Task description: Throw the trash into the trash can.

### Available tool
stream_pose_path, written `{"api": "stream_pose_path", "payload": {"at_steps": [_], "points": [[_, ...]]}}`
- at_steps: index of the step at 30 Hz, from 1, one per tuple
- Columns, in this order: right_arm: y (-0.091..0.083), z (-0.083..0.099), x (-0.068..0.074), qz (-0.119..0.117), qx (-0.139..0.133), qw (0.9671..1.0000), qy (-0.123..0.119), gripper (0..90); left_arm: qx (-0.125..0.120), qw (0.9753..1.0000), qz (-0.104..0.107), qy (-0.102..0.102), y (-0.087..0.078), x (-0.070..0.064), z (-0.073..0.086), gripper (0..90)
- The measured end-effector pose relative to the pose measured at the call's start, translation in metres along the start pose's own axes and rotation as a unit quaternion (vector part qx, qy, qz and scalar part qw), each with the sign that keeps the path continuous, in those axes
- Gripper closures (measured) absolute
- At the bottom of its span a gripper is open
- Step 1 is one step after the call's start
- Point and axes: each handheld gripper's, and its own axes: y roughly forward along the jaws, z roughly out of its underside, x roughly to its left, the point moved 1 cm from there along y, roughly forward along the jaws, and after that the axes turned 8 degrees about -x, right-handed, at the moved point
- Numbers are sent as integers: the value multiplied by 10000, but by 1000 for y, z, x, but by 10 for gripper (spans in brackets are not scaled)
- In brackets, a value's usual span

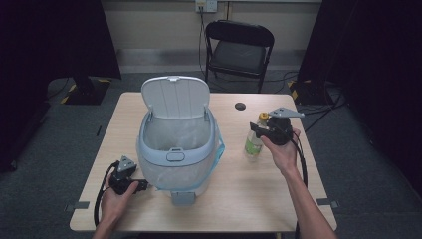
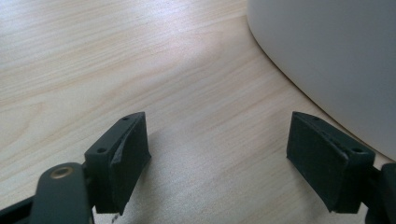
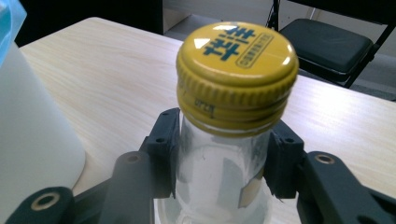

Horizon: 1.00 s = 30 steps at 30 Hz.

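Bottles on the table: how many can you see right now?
1. A clear glass bottle with a yellow screw cap stands right of the white lidded bin, its neck between the right gripper jaws. The bin may hide others.

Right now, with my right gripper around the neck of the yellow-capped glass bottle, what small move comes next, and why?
Probably lift the yellow-capped glass bottle straight up a little. The right gripper has its jaws on the neck under the cap, and the white lidded bin stands open beside it, while the left gripper rests open by its base.

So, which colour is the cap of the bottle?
Yellow, with dark blue print; the cap shows best in the right gripper view.
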Motion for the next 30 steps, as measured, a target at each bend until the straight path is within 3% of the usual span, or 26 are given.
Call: {"api": "stream_pose_path", "payload": {"at_steps": [5,16,25,27,30], "points": [[-1,9,3,-43,70,10000,-21,534,-1,10000,-1,0,0,0,0,203],[-5,15,5,-44,-48,10000,-3,516,-2,10000,-2,-1,0,0,0,202],[-1,24,2,3,-52,9999,156,171,1,10000,15,1,0,0,0,199],[-4,30,1,30,-93,9995,308,146,2,10000,14,2,0,0,0,200],[-6,40,1,7,-18,9996,268,141,2,10000,14,3,0,0,0,199]]}}
